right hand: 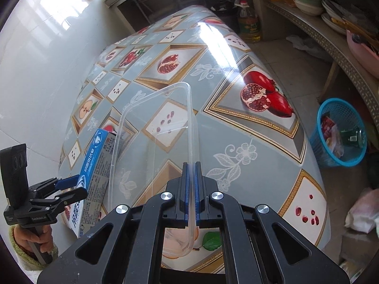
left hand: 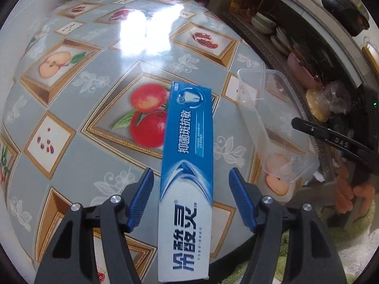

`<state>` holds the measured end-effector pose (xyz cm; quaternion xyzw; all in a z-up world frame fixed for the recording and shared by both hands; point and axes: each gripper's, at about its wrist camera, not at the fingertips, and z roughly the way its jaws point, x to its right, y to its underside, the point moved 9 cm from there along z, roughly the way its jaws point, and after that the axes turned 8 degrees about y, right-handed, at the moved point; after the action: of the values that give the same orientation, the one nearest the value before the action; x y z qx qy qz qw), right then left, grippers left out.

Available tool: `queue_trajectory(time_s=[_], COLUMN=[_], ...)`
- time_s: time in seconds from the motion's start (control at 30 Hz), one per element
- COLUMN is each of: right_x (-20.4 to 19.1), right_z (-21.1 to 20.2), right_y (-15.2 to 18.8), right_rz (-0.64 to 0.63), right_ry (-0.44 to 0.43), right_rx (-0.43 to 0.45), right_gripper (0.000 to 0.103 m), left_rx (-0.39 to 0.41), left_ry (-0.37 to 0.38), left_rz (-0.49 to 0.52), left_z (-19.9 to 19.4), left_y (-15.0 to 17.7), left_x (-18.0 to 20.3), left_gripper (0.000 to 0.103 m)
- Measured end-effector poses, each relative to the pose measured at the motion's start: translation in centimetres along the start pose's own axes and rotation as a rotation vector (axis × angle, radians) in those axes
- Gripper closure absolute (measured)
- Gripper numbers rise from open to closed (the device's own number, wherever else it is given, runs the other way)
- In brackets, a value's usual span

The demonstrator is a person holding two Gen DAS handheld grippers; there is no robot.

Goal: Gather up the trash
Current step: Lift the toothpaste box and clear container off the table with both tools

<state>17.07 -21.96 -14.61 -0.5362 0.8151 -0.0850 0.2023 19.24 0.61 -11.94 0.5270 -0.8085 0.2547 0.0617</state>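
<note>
A blue and white toothpaste box [left hand: 187,165] lies on the fruit-print tablecloth [left hand: 83,94], its near end over the table edge. My left gripper [left hand: 190,189] is open, with a blue finger on each side of the box and gaps between. It also shows in the right wrist view [right hand: 71,187] around the box [right hand: 92,172]. My right gripper [right hand: 192,168] is shut on the rim of a clear plastic container [right hand: 156,127], held above the table. The container also shows in the left wrist view [left hand: 272,123].
A blue trash basket [right hand: 341,132] with wrappers and a bottle stands on the floor right of the table. A shelf [right hand: 331,37] with bowls and plates runs along the right. An oil bottle [right hand: 248,21] stands beyond the table. A white bag [right hand: 362,213] lies on the floor.
</note>
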Motion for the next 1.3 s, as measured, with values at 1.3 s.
queue_trajectory(time_s=[1.3], right_x=[0.4], right_z=[0.9], right_y=[0.2], right_rz=[0.018], right_ry=[0.011], right_rx=[-0.018], right_gripper=[0.1], left_rx=[0.098], left_ry=[-0.14], left_rz=[-0.009], left_z=[-0.7], left_y=[0.4], left_x=[-1.8], left_gripper=[0.057])
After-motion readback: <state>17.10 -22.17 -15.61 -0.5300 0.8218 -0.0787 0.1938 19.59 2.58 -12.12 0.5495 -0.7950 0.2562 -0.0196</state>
